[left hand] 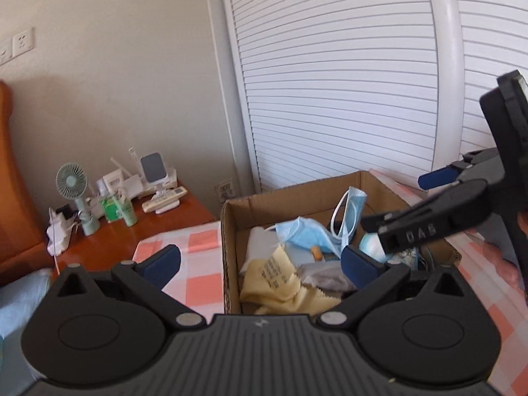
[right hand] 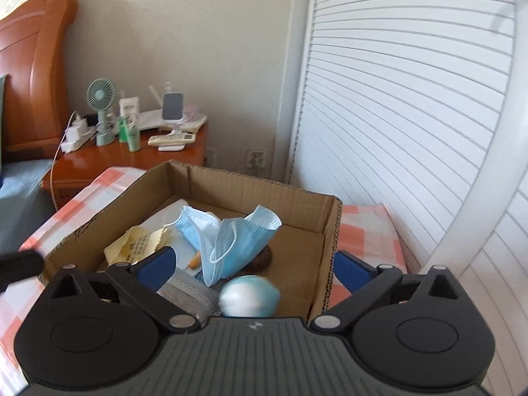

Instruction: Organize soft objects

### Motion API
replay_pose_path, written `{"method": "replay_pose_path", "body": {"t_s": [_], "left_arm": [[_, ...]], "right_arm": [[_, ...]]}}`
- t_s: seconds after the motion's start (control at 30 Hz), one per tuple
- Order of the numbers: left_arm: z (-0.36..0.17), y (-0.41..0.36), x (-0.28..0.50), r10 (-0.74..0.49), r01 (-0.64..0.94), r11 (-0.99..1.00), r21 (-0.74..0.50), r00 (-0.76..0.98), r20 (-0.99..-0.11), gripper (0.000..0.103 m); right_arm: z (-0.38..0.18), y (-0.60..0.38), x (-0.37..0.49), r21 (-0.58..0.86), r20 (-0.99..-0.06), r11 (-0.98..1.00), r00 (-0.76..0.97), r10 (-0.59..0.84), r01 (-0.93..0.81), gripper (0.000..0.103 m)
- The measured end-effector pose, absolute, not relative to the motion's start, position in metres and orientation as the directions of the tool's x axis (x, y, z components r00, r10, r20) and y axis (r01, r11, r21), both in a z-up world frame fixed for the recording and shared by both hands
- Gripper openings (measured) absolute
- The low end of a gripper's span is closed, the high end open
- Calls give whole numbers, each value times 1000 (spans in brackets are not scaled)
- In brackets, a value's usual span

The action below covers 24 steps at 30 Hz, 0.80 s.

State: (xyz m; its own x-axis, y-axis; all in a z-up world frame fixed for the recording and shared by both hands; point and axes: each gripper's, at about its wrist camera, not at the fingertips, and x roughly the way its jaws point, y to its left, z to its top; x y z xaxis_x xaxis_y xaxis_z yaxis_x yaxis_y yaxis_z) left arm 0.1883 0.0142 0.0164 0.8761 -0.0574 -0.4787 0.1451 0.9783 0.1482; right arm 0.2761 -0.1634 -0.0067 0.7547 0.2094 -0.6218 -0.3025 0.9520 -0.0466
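Note:
A cardboard box (left hand: 231,250) (right hand: 307,201) stands on a pink checked cloth. In it lie blue face masks (left hand: 305,234) (right hand: 237,241), a yellow cloth (left hand: 280,280) (right hand: 138,244), a grey cloth (left hand: 325,275) (right hand: 188,297) and a blue-white soft ball (right hand: 249,297) (left hand: 371,246). My left gripper (left hand: 260,262) is open and empty over the box's near left wall. My right gripper (right hand: 252,265) (left hand: 396,198) is open above the box's right side, and the ball sits blurred between and below its fingers.
A wooden nightstand (left hand: 115,244) (right hand: 109,161) to the left holds a green fan (left hand: 74,188) (right hand: 102,99), bottles, a charger and a remote. A wooden headboard (right hand: 33,66) is at far left. White louvred doors (left hand: 346,82) (right hand: 412,99) stand behind the box.

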Motion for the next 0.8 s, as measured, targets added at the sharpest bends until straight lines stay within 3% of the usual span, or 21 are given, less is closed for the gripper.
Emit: {"method": "replay_pose_path", "body": {"t_s": [0.13, 0.4, 0.8], "left_arm": [[16, 20, 169, -37, 105, 989, 109, 866, -499, 102], [21, 21, 134, 42, 8, 997, 83, 813, -580, 102], [20, 12, 94, 29, 30, 996, 82, 766, -643, 102]], "right_arm": [[2, -170, 259, -4, -666, 972, 726, 173, -236, 103], [3, -162, 182, -114, -745, 989, 667, -20, -98, 103], [18, -172, 100, -53, -748, 999, 662, -49, 14, 103]]}}
